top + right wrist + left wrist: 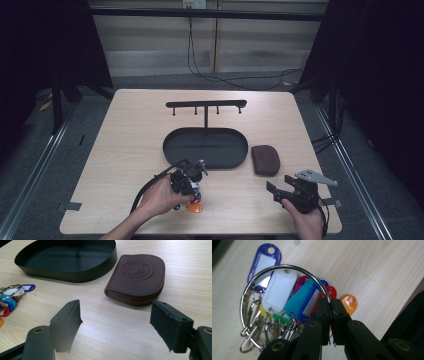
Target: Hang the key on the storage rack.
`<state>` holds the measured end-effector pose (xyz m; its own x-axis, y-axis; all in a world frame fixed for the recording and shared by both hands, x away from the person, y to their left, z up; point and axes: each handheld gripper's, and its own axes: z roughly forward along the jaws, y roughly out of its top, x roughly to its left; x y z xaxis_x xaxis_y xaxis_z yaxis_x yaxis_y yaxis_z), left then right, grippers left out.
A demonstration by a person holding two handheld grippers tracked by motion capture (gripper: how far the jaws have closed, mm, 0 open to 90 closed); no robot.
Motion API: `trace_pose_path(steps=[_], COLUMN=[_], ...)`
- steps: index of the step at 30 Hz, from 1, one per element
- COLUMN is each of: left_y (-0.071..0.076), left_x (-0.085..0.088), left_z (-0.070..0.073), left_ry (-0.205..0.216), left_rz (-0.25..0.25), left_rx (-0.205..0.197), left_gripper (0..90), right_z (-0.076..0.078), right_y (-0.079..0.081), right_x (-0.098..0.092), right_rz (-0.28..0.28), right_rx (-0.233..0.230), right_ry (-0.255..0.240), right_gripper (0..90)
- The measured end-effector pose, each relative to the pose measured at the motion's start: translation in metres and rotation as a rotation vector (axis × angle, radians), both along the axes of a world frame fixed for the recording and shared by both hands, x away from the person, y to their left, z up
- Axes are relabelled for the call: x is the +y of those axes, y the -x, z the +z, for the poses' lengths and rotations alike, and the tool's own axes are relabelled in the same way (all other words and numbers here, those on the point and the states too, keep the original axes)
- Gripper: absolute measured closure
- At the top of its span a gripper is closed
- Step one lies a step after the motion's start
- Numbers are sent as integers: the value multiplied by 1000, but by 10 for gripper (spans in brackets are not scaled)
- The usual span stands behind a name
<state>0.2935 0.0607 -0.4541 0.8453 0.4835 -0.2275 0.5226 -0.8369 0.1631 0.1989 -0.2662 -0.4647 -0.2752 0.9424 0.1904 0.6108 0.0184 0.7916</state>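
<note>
Key ring was shiny metal w/ glossy plastic tags; pouch looked like smooth embossed brown leather; tray matt black; table pale wood grain.

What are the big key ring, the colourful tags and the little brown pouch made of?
The large silver key ring looks like polished metal: it shines and mirrors light. The coloured oval key tags look like glossy plastic, with bright highlights. The small brown zipped pouch seems to be matt leather, or an imitation, with an embossed round stamp and a brassy zip.
</note>
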Motion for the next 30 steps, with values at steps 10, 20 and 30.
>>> trace_pose_path(steps=[10,20,30], left_y=[-4,-6,-13], left_x=[9,13,13], left_z=[21,37,46], left_ry=[25,-27,-71], left_rz=[27,-5,7], left_rx=[-23,-59,-51], left_gripper=[872,872,875], right_z=[0,0,1], right_y=[0,0,1], right_x=[0,0,-1], right_rz=[1,3,4], right_rx=[4,5,-1], right_ry=[1,3,0], right_gripper=[247,247,232])
